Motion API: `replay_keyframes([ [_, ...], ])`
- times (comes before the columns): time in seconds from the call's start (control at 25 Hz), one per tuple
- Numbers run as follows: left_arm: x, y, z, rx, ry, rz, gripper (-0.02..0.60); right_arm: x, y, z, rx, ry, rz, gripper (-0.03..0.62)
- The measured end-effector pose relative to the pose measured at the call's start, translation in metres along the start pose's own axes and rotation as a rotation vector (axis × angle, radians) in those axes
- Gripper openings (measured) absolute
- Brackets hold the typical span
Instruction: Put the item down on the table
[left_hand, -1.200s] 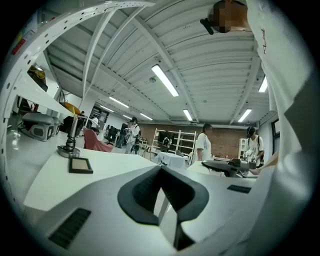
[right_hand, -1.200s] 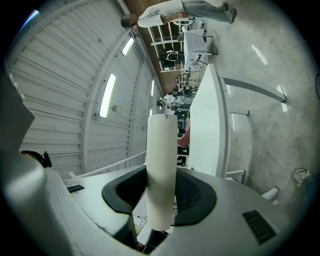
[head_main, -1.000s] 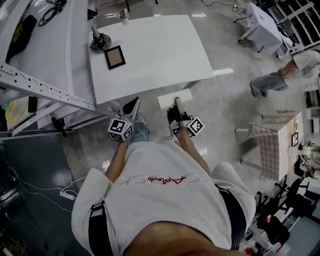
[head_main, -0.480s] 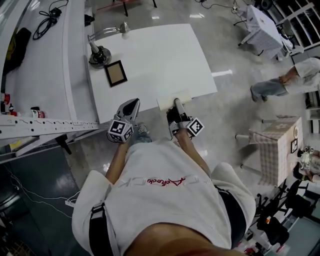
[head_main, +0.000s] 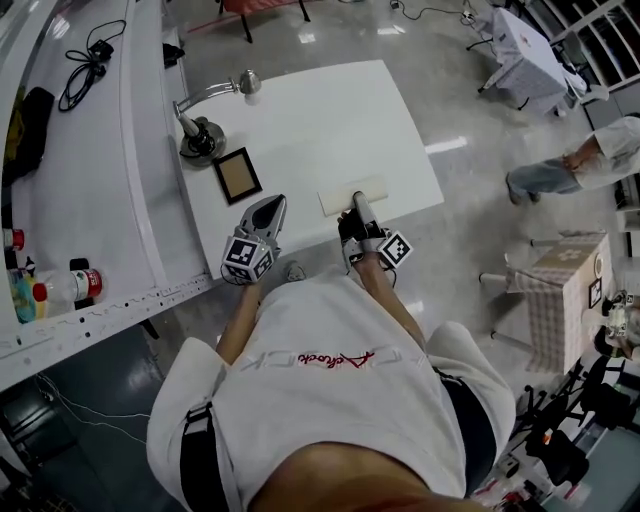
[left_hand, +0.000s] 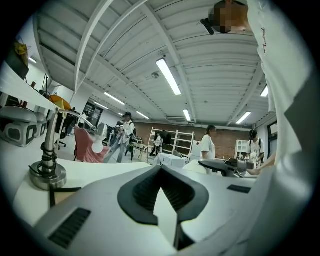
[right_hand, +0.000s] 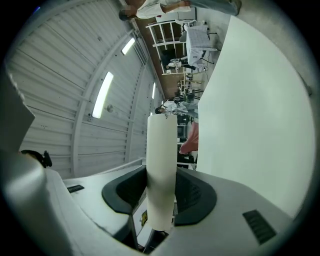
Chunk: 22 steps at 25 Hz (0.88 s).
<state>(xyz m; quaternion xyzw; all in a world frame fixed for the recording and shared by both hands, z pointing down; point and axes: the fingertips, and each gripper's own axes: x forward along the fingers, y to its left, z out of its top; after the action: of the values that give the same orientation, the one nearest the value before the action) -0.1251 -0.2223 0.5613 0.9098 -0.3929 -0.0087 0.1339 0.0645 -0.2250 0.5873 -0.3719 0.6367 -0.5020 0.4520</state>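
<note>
White worktop (head_main: 320, 120), seen from above your head. Its near edge runs just ahead of your two claws, and a longer white counter (head_main: 90, 160) flanks its left side.

A gooseneck lamp (head_main: 200, 136) stands on a round base at the far left corner of the worktop. Just nearer you along the left edge, a dark picture frame (head_main: 237, 176) lies flat.

A pale flat slab (head_main: 350, 194) sits over the near edge of the worktop, right of its middle. Whether it rests on the surface cannot be told.

Your right claw (head_main: 357, 203) pinches the slab by its near side, and the right gripper view shows the slab edge-on between the two pads. Your left claw (head_main: 268, 208) hovers at the near edge, between the frame and the slab, pressed together with nothing between its tips.
</note>
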Motion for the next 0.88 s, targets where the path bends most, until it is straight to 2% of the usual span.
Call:
replay_keyframes([
  [0.32, 0.015, 0.013, -0.004, 0.003, 0.025, -0.027, 0.023, 0.015, -0.013, -0.004, 0.000, 0.011, -0.013, 0.178],
  [0.88, 0.031, -0.017, -0.008, -0.007, 0.028, 0.046, 0.023, 0.007, -0.015, 0.036, 0.048, 0.023, 0.009, 0.178],
])
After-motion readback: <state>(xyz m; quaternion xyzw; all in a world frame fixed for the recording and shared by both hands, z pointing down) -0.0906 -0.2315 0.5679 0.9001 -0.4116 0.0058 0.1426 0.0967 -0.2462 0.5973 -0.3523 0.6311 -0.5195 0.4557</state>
